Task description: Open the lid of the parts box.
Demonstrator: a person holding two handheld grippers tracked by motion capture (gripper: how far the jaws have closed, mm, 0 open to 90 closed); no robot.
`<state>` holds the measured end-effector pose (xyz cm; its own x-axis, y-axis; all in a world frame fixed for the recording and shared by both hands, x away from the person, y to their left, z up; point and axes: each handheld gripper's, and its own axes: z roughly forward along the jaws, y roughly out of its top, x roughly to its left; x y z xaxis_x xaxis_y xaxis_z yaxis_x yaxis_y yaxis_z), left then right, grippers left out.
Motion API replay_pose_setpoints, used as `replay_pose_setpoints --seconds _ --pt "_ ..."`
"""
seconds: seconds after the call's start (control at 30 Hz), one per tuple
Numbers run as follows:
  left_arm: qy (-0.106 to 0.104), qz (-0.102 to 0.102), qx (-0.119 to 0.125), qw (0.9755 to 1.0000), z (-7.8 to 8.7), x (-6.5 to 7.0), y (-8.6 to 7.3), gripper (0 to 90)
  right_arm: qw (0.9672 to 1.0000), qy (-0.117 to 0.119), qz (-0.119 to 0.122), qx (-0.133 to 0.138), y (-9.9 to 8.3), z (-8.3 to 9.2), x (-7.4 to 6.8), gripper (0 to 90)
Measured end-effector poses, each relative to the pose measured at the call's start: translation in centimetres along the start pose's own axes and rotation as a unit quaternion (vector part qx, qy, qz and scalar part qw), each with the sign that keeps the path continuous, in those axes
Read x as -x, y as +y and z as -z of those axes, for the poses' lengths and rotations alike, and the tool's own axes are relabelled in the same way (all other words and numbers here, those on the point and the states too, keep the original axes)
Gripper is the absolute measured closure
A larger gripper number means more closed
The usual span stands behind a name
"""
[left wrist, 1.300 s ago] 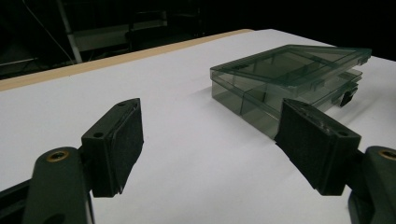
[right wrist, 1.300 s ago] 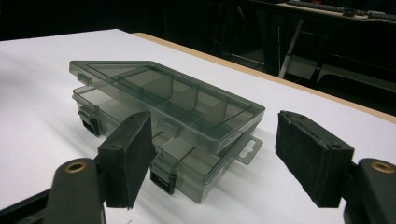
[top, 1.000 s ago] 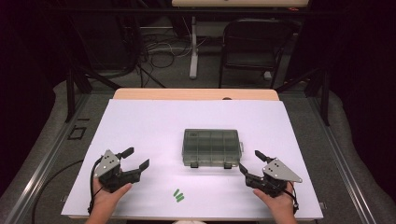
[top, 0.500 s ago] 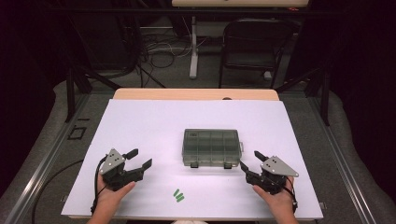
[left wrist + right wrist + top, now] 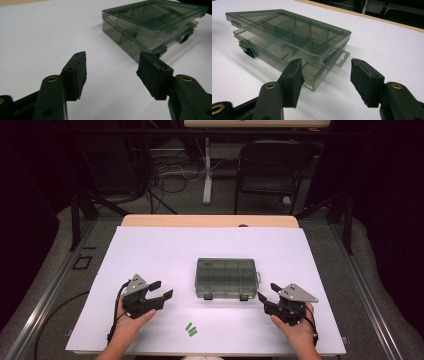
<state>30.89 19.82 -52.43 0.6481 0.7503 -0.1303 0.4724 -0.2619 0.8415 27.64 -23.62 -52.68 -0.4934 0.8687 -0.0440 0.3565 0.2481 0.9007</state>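
Organizer box [image 5: 227, 278] lies between spread left claw [image 5: 161, 289] and spread right claw [image 5: 267, 292], touching neither

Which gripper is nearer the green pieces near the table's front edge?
Left. The left gripper sits up and to the left of the green pieces; the right gripper is farther off to their right, by the compartment box.

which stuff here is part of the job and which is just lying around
In the job:
- compartment box, lid slightly raised
- left gripper, open, aimed at the box
- right gripper, open, near the box's corner

Lying about:
- two green pieces near the front edge
- chair behind the table
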Motion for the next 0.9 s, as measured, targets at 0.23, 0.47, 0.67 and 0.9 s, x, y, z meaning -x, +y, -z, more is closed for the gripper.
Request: replay_pose_setpoints --seconds 0.23,0.47,0.67,0.9 --pt "-0.011 0.004 -0.02 0.9997 -1.7 1.4 1.4 48.8 0.9998 -0.009 0.007 -0.014 0.6 -0.2 0.1 53.3" --pt "-0.005 -0.004 -0.034 0.9994 -2.6 2.3 2.0 60.0 0.9994 0.011 -0.008 -0.031 0.9 -0.7 0.9 66.8" --pt "-0.014 0.009 -0.053 0.9985 -3.9 2.5 2.4 68.8 0.9976 0.015 -0.014 -0.066 0.8 -1.5 1.0 76.4" --pt "-0.023 0.014 -0.067 0.9974 -4.7 2.6 2.4 83.1 0.9964 0.019 -0.011 -0.082 0.7 -2.0 1.0 85.1"
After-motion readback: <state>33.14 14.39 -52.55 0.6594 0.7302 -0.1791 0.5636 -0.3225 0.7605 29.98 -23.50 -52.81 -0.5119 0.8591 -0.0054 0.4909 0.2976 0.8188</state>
